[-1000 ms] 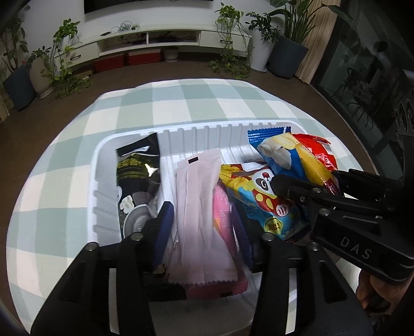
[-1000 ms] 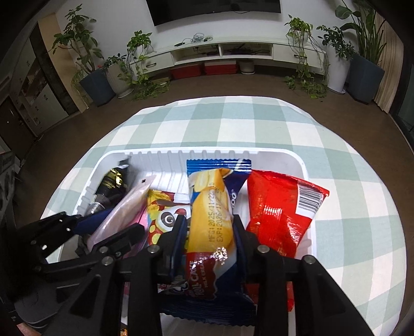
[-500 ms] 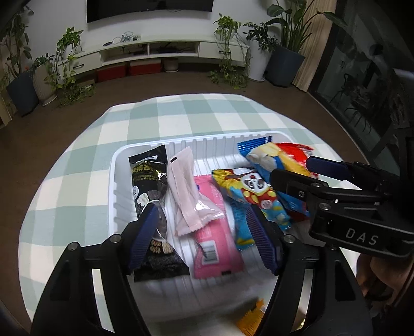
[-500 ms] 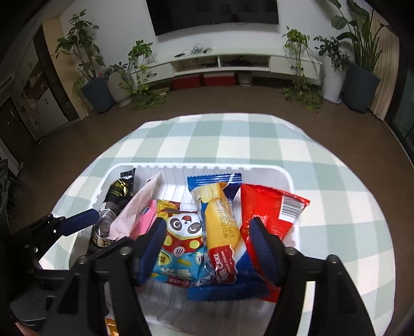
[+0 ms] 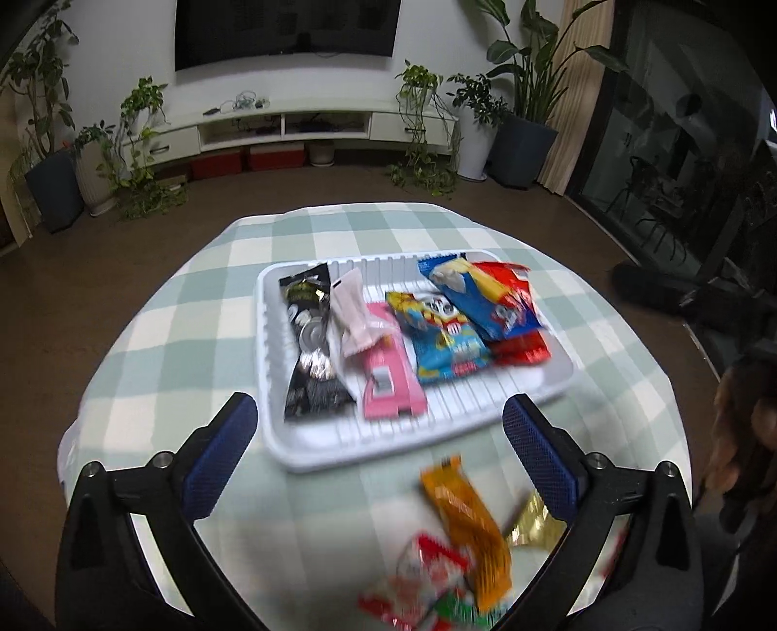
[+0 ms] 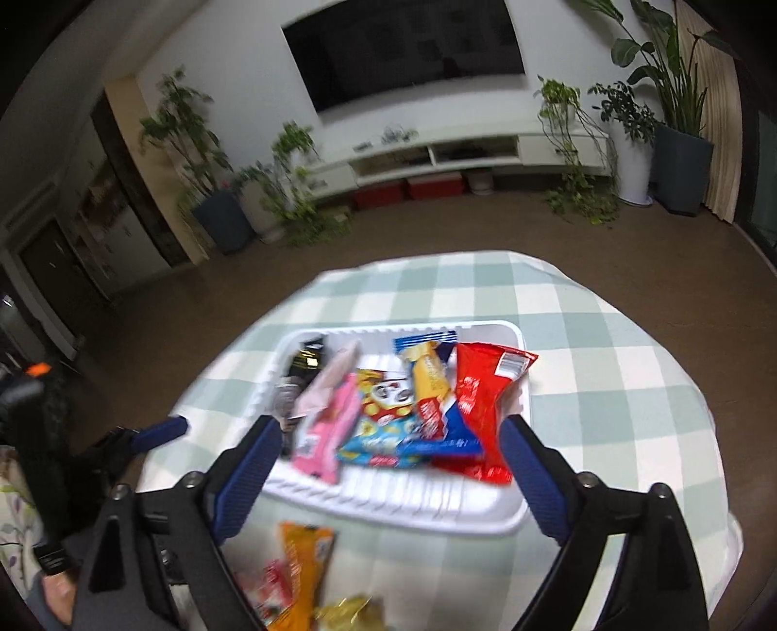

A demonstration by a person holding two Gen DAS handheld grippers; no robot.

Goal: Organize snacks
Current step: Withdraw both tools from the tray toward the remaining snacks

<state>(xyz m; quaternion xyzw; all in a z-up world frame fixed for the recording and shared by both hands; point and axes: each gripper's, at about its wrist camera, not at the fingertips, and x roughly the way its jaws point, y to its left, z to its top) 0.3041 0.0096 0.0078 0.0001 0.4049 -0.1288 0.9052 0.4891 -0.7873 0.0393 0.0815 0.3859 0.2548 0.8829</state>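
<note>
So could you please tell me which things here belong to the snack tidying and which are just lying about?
Part of the job:
white tray
black packet
pink packet
red packet
orange packet, loose on the table

Just around:
checked tablecloth
television
potted plants

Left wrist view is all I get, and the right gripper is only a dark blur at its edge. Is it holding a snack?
Observer: No. In the right wrist view, the right gripper stands wide open, its jaws having just been opening, with nothing between its pads. It is over the near edge of the white tray.
Operator: The red packet is mostly buried for me. How does it lie?
Observer: The red packet lies lengthwise at the tray's right end with its barcode corner at the far side. The blue and yellow packet overlaps only its left edge.
</note>
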